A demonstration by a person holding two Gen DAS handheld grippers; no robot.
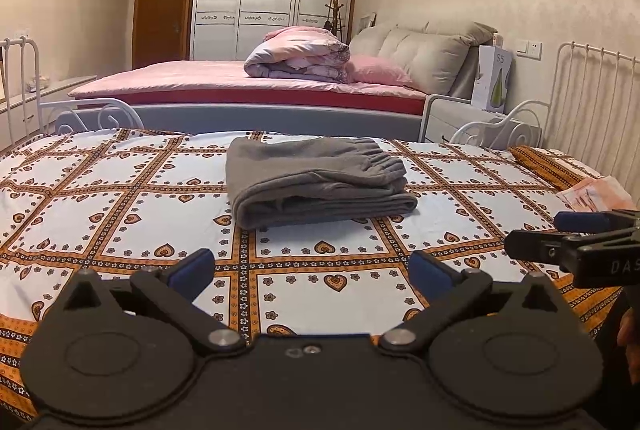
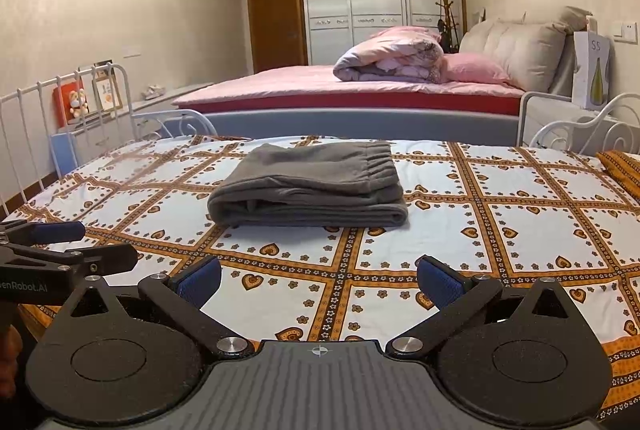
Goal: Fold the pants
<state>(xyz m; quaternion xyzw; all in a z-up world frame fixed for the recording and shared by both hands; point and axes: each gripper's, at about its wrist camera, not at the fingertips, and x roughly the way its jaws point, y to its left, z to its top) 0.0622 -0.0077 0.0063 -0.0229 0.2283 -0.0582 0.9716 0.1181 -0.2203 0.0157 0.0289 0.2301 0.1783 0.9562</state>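
Left hand-held gripper [image 1: 312, 266] and right hand-held gripper [image 2: 319, 276] both gape, side by side.

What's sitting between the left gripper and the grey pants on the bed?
Nothing visible. Only bare patterned bedsheet lies between the open left gripper and the folded grey pants; the right gripper sits off to the side.

One folded pair of grey pants [image 1: 316, 180], two hand-held grippers, left [image 1: 312, 266] and right [image 2: 319, 280], two beds, one pink pillow [image 1: 378, 70].
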